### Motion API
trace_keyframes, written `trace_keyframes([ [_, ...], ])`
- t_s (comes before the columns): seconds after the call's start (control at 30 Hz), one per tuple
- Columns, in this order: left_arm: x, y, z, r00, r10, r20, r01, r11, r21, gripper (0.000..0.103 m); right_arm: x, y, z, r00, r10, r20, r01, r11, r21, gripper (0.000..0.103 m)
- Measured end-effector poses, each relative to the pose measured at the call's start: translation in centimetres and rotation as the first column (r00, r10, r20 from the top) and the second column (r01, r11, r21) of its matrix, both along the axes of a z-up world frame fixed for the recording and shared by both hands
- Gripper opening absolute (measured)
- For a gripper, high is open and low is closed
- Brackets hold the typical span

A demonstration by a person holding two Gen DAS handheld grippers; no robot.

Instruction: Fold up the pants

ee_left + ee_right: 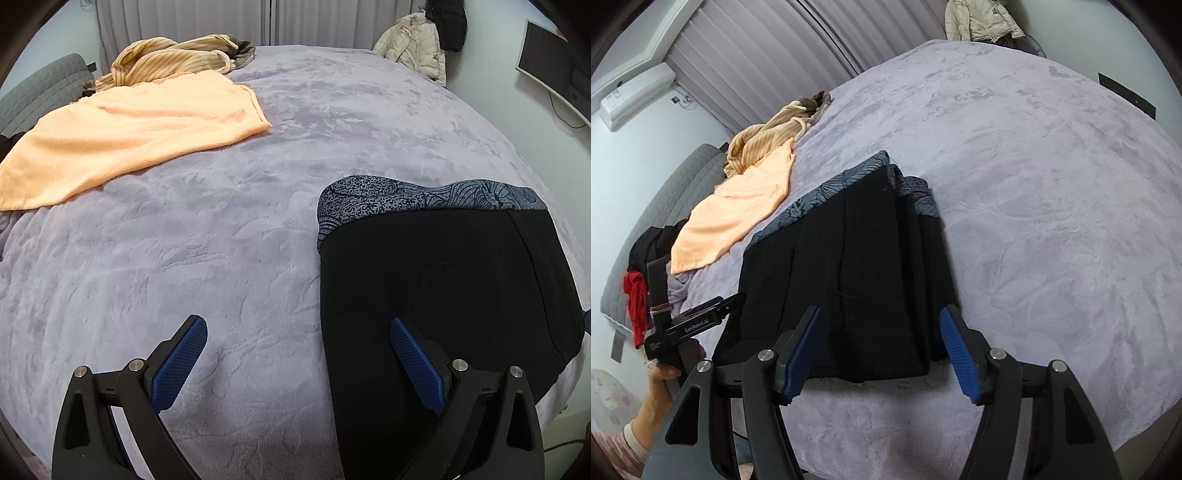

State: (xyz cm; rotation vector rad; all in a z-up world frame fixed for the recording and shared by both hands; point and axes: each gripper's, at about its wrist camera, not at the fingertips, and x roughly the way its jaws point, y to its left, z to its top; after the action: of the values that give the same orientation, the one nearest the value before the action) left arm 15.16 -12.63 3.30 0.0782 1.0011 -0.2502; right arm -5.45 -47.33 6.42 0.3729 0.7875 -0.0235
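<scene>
Black pants (pixel 443 295) with a grey patterned waistband (pixel 424 199) lie folded on the lilac bed cover (pixel 240 240). In the right wrist view the pants (pixel 849 277) form a stacked rectangle, waistband (pixel 842 184) at the far end. My left gripper (pixel 299 343) is open and empty, its right finger over the pants' left edge, its left finger over bare cover. My right gripper (pixel 881 332) is open and empty, its fingers straddling the near edge of the pants. The left gripper also shows in the right wrist view (pixel 713 314), at the pants' left side.
A peach garment (pixel 129 136) and a striped yellow one (pixel 170 59) lie at the far left of the bed. A grey headboard (pixel 665 206), dark and red clothes (pixel 637 302), a cream jacket (pixel 413 44) and a monitor (pixel 554 70) stand around the bed.
</scene>
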Motion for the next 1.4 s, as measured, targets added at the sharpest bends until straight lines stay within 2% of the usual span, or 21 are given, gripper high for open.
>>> trace_keyframes([
  [0.17, 0.0, 0.3, -0.3, 1.0, 0.01, -0.011, -0.01, 1.0, -0.015, 0.102, -0.2, -1.6, -1.3, 1.0, -0.023, -0.018, 0.024, 0.998, 0.058, 0.073],
  [0.33, 0.0, 0.3, -0.3, 1.0, -0.002, -0.004, 0.002, 1.0, -0.009, 0.102, -0.2, -3.2, -2.6, 0.999, -0.029, -0.018, 0.032, 0.984, 0.178, 0.075],
  [0.47, 0.7, 0.8, -0.2, 0.999, -0.043, -0.03, 0.042, 0.998, -0.038, 0.102, 0.0, -3.3, -2.7, 1.0, -0.021, -0.018, 0.024, 0.982, 0.187, 0.075],
  [0.57, 1.3, 2.0, 0.0, 0.993, -0.073, -0.091, 0.058, 0.987, -0.152, 0.102, 0.2, -3.4, -2.3, 1.0, 0.0, -0.018, 0.003, 0.98, 0.197, 0.075],
  [0.67, 1.8, 3.0, -0.2, 0.971, -0.169, -0.169, 0.102, 0.933, -0.346, 0.102, 0.7, -4.3, -1.9, 1.0, 0.031, 0.0, -0.03, 0.97, 0.241, 0.075],
  [0.77, 1.8, 2.8, -0.9, 0.952, -0.228, -0.204, 0.124, 0.898, -0.422, 0.102, 2.0, -4.9, -1.5, 0.998, 0.067, 0.017, -0.069, 0.962, 0.265, 0.075],
  [0.93, 2.1, -0.9, -2.6, 0.914, -0.322, -0.248, 0.201, 0.888, -0.413, 0.102, 6.4, -5.6, -2.1, 0.982, 0.184, -0.031, -0.164, 0.932, 0.323, 0.083],
  [1.0, 2.4, -2.1, -3.0, 0.914, -0.332, -0.233, 0.217, 0.886, -0.41, 0.102, 8.1, -6.0, -3.2, 0.975, 0.198, -0.097, -0.157, 0.932, 0.328, 0.083],
  [1.07, 2.9, -2.5, -3.1, 0.917, -0.323, -0.233, 0.207, 0.887, -0.413, 0.102, 9.2, -6.6, -4.6, 0.971, 0.186, -0.148, -0.119, 0.919, 0.376, 0.083],
  [1.1, 3.2, -2.6, -3.2, 0.916, -0.318, -0.245, 0.197, 0.887, -0.418, 0.102, 9.4, -6.8, -4.8, 0.974, 0.182, -0.135, -0.116, 0.911, 0.395, 0.083],
  [1.23, 3.3, -2.8, -3.4, 0.915, -0.318, -0.248, 0.191, 0.883, -0.428, 0.103, 9.0, -6.4, -5.1, 0.979, 0.174, -0.11, -0.123, 0.922, 0.366, 0.079],
  [1.3, 2.8, -2.9, -3.1, 0.924, -0.31, -0.223, 0.195, 0.885, -0.423, 0.102, 8.8, -6.1, -5.1, 0.982, 0.158, -0.108, -0.111, 0.93, 0.35, 0.071],
  [1.4, 1.2, -2.9, -1.6, 0.933, -0.321, -0.165, 0.224, 0.874, -0.431, 0.082, 8.5, -5.1, -4.2, 0.985, 0.136, -0.11, -0.095, 0.945, 0.312, 0.063],
])
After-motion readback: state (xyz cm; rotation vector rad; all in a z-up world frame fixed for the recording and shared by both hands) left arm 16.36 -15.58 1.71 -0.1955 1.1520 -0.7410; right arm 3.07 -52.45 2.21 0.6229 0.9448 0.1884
